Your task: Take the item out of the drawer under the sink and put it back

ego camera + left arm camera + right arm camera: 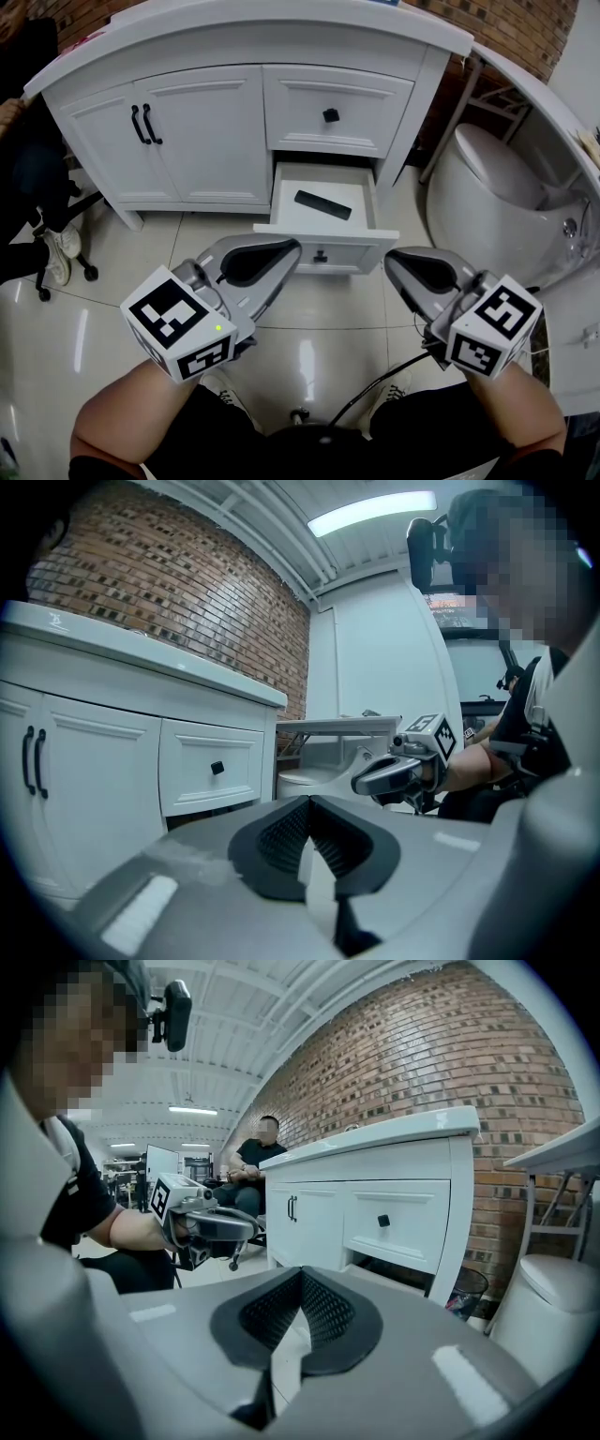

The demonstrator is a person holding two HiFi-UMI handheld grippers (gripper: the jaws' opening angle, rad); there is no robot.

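Note:
The lower drawer [284,215] of the white vanity stands pulled open. A flat black item [322,203] lies inside it, slightly angled. My left gripper [284,253] hovers just in front of the drawer's front panel at its left corner, jaws shut and empty. Level with it at the drawer's right corner is my right gripper [397,265], also shut with nothing in it. In the left gripper view the dark pads [281,838] meet at the left gripper's [307,808] tip. The right gripper [300,1279] looks the same in its own view. Neither touches the item.
Above the open drawer is a closed drawer with a black knob [330,115]; two cabinet doors with black handles [143,124] are to its left. A white toilet [492,192] stands at the right, a wheeled chair base [64,255] at the left. A person [255,1162] sits far back.

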